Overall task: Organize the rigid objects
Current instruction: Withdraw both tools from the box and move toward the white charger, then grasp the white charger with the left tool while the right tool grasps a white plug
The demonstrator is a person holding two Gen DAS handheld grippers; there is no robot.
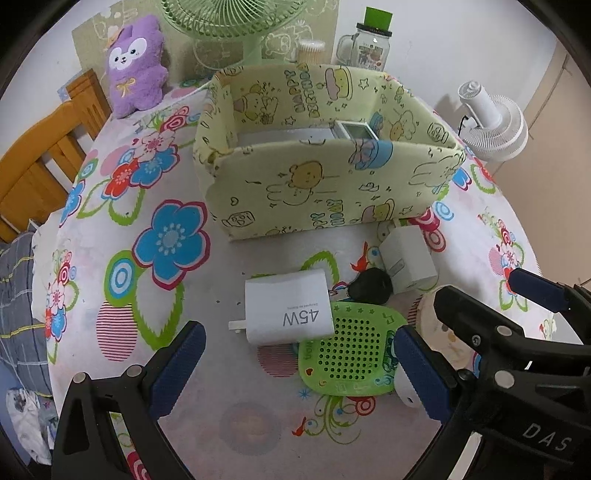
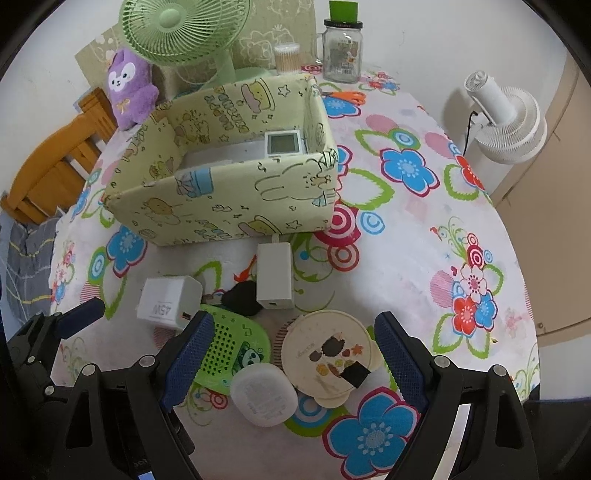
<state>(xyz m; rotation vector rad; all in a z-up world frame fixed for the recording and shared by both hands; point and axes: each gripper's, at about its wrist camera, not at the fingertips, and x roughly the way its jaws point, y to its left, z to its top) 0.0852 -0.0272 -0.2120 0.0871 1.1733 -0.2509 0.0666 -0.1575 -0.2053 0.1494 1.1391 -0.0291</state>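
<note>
On the flowered tablecloth [image 2: 406, 258], a cluster of small objects lies in front of a yellow cartoon-print box [image 1: 325, 177] [image 2: 221, 206]. A white digital display [image 2: 284, 142] [image 1: 356, 129] sits inside the box. My left gripper [image 1: 299, 369] is open above a white 45W charger [image 1: 288, 314] [image 2: 166, 301] and a green perforated plate [image 1: 354, 347] [image 2: 229, 343]. My right gripper [image 2: 295, 360] is open over a round cream compact [image 2: 327, 354] [image 1: 447, 332] and a small white case [image 2: 264, 397]. A black fob [image 1: 371, 286] [image 2: 242, 297] and a white adapter [image 1: 408, 264] [image 2: 275, 275] lie nearer the box.
Behind the box stand a green desk fan [image 2: 177, 33], a purple plush [image 1: 135, 66], a cotton-swab tub [image 2: 287, 55] and a glass jar [image 2: 341, 51]. Orange scissors [image 2: 347, 96] lie near the jar. A wooden chair [image 1: 44, 158] is at left, a white fan [image 2: 506, 122] at right.
</note>
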